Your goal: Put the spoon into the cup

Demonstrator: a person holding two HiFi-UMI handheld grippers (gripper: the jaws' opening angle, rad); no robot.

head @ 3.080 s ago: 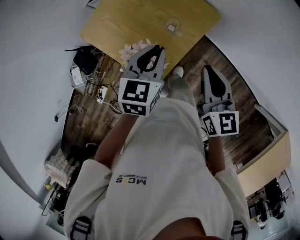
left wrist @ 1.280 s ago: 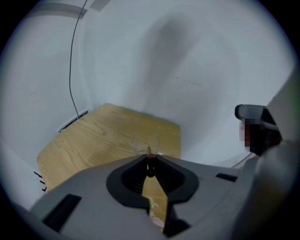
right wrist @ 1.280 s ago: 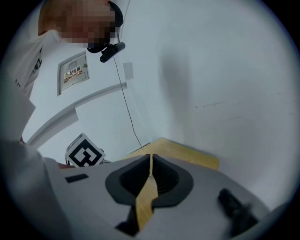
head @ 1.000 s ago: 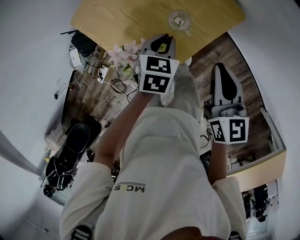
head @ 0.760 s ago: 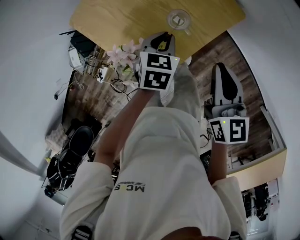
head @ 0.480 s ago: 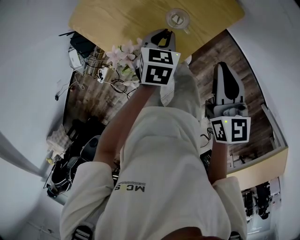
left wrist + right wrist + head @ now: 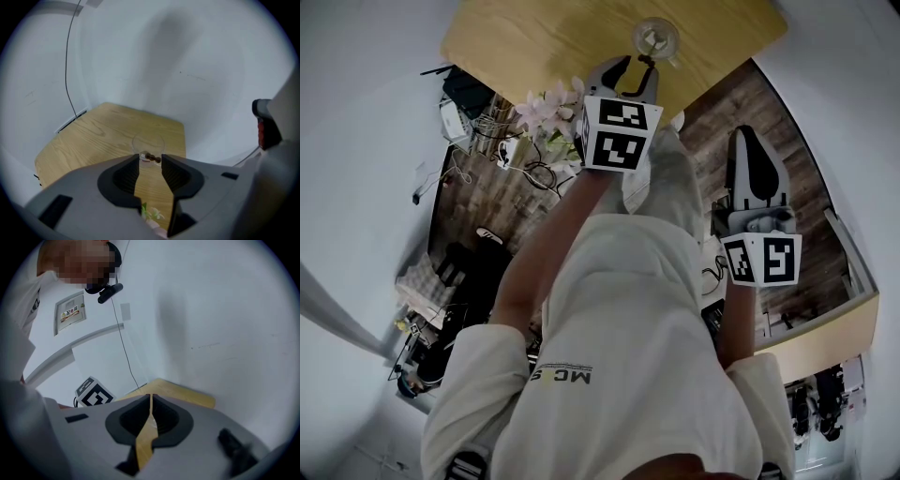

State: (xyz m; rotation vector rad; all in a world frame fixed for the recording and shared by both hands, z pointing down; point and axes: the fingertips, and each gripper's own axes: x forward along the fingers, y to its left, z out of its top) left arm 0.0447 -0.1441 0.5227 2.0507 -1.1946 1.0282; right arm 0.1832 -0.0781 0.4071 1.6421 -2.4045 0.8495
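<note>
Grey left gripper (image 7: 150, 161) has its jaws opening, the pads clear of the spoon (image 7: 151, 157). The spoon's dark beaded end shows just beyond the tips, at the near rim of the glass cup (image 7: 148, 143) on the wooden table (image 7: 93, 136). The right gripper (image 7: 149, 398) is closed and empty, beside the table.

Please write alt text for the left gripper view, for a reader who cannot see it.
The jaws of the left gripper are opening above a wooden table, and the dark handle of the spoon shows in the gap at their tips, with neither pad pressing on it. Just beyond stands a clear cup; behind is a white wall.
</note>
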